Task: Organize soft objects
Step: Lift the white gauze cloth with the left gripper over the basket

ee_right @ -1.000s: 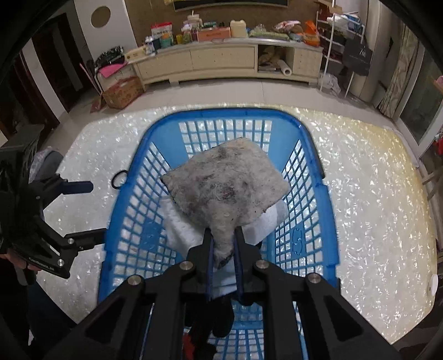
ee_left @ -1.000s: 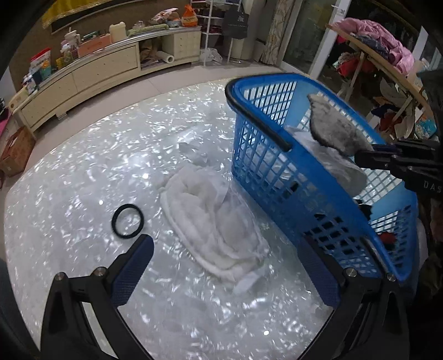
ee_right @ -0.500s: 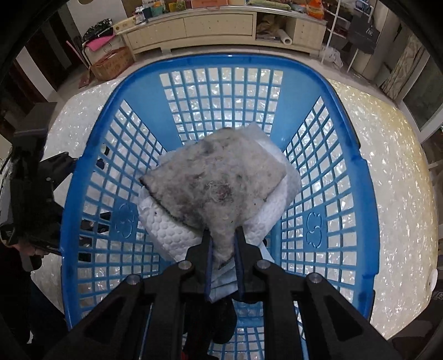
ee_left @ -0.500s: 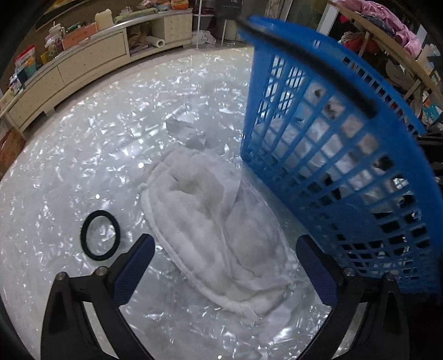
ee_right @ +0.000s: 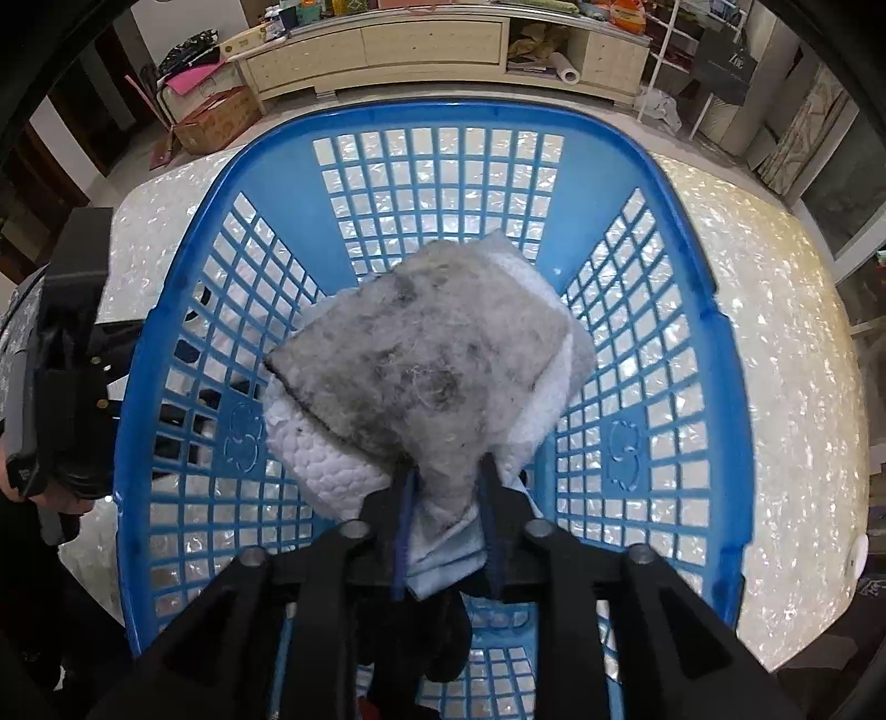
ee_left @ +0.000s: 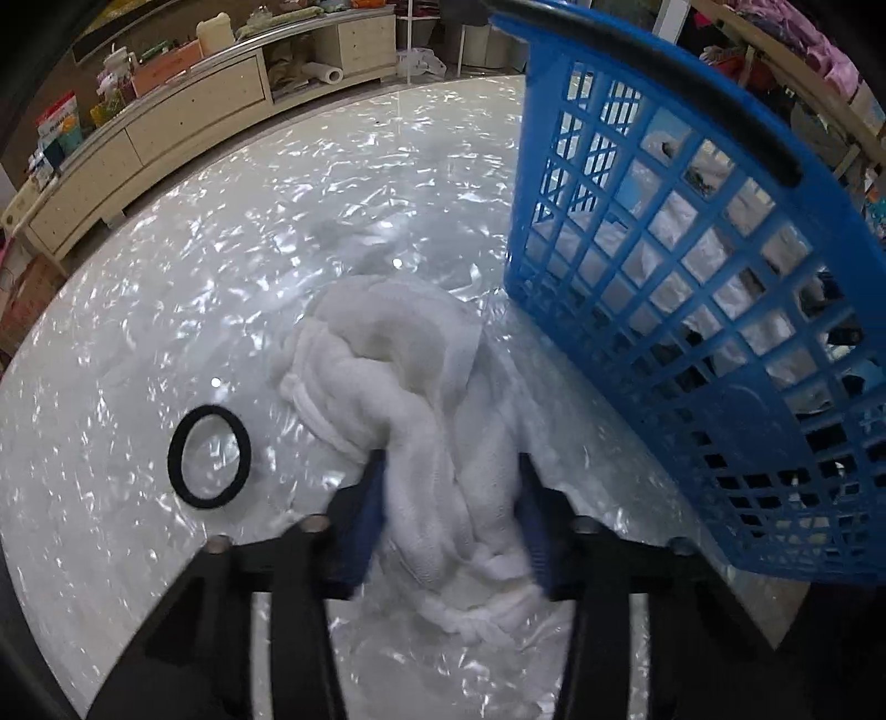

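A crumpled white cloth (ee_left: pixel 410 387) lies on the pearly table beside the blue basket (ee_left: pixel 720 310). My left gripper (ee_left: pixel 451 498) is closed around the near end of this cloth. In the right wrist view my right gripper (ee_right: pixel 446 487) is inside the blue basket (ee_right: pixel 183 310), its fingers slightly parted around a corner of a grey fuzzy cloth (ee_right: pixel 426 354). The grey cloth rests on a white quilted cloth (ee_right: pixel 332 465) in the basket. Dark items lie below near the gripper.
A black ring (ee_left: pixel 209 464) lies on the table left of the white cloth. The left gripper body (ee_right: pixel 66 387) shows outside the basket's left wall. A long cream cabinet (ee_left: pixel 183 127) stands beyond the table. A clothes rack (ee_left: pixel 803 50) stands at the right.
My left gripper moved down onto the white cloth and closed on it. My right gripper lowered the grey cloth onto the pile in the basket and its fingers parted slightly.
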The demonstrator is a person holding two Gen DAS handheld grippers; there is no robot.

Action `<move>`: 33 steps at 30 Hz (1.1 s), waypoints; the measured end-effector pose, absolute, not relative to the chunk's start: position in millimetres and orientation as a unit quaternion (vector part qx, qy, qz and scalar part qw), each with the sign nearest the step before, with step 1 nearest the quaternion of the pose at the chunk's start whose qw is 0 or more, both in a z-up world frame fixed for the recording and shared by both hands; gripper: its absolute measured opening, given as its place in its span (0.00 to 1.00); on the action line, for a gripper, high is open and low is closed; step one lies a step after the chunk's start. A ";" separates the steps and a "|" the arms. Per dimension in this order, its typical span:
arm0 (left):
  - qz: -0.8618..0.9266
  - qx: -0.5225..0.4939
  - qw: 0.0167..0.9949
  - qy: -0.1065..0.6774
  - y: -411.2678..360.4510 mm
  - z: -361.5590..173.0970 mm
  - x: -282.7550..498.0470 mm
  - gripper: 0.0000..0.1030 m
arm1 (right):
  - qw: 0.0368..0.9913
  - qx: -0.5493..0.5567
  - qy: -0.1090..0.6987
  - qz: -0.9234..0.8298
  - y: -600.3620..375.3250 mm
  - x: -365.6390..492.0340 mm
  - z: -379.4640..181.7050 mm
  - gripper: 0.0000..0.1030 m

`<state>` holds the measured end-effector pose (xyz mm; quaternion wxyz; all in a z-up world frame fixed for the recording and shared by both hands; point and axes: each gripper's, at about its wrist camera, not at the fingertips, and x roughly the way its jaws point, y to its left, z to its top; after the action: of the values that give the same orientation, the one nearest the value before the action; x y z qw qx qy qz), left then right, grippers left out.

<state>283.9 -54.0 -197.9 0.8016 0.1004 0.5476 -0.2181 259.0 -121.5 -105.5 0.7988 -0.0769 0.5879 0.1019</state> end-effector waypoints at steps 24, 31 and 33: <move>-0.215 0.067 0.849 0.477 -21.4 -78.1 185.2 0.33 | 0.853 -0.028 0.511 0.103 -166.7 176.4 -53.9 1.00; -0.231 0.074 0.865 0.440 -36.4 -34.1 171.2 0.33 | 0.868 -0.011 0.486 0.096 -188.3 157.4 -41.5 1.00; -0.237 0.082 0.868 0.429 -42.9 -24.0 166.6 0.33 | 0.876 -0.008 0.474 0.093 -192.0 154.5 -37.9 1.00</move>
<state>166.6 -42.9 -24.0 0.8679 0.0825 0.4288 -0.2368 154.5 -192.0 -37.9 0.8757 -0.0077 0.4739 0.0929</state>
